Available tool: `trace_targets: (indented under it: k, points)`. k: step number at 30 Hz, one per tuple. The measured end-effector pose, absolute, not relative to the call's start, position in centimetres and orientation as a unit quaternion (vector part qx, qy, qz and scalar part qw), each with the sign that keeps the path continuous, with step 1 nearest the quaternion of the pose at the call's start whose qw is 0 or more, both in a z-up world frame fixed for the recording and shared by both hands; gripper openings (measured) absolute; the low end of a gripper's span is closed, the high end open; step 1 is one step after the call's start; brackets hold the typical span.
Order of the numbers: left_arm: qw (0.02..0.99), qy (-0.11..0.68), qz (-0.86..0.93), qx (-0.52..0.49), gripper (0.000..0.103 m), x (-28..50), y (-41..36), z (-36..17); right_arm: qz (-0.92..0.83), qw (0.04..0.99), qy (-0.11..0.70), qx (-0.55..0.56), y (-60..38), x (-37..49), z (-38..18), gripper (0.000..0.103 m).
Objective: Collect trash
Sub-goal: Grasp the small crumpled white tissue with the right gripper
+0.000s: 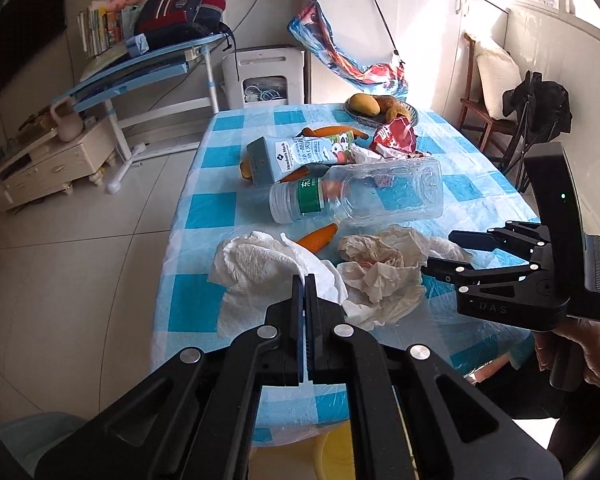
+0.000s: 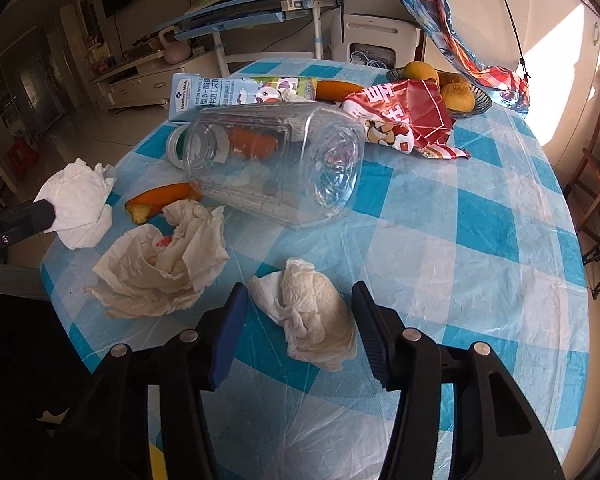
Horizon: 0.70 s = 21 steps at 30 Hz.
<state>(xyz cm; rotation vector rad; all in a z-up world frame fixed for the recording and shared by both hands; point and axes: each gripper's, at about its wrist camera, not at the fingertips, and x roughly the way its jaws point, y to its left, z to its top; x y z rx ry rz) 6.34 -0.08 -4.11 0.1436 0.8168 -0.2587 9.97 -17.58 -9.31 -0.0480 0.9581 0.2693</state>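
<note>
Table [image 2: 480,208] with the checked cloth is still carrying all the trash, nothing looking collected yet, no bin showing in either view

Big clear bottle [image 2: 276,160] is lying on its side ahead of the right gripper [image 2: 298,322], milk carton [image 2: 236,94] beyond it, red snack wrapper [image 2: 404,120] ahead and to that gripper's right

Crumpled tissue wad [image 2: 164,260] is sitting ahead-left of the right gripper, small tissue [image 2: 316,320] lying on the cloth right between its spread fingers, not being touched yet

White paper towel [image 1: 260,276] is sitting just past the left gripper [image 1: 304,282]; its fingers are pressed together, tip looking to be touching the towel, can't tell if any is pinched

Orange peel [image 2: 162,200] is lying near the bottle mouth

Judging task at the start: small tissue likely first, everything else left
</note>
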Motion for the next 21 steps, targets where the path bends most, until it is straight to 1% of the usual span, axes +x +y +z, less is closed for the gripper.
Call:
trace_targets:
  k: [2,3,9,16,21]
  points:
    - [0.908,0.393,-0.119,0.081,0.002,6.4,-0.2,-4.0,0.129,0.879,0.458,-0.022,-17.6,9.9,-9.3,0.044]
    - [0.909,0.392,-0.116,0.085,0.002,6.4,-0.2,-4.0,0.128,0.880,0.458,-0.022,-17.6,9.8,-9.2,0.039]
    - [0.912,0.384,-0.106,0.098,0.002,6.3,-0.1,-3.7,0.132,0.879,0.457,-0.029,-17.4,10.0,-9.1,0.030]
    - [0.909,0.395,-0.102,0.086,0.002,6.8,0.4,-4.0,0.127,0.884,0.446,-0.057,-16.9,9.2,-8.4,0.028]
    - [0.905,0.405,-0.091,0.092,0.002,7.2,0.3,-4.5,0.107,0.885,0.431,-0.136,-15.7,8.4,-7.9,0.028]
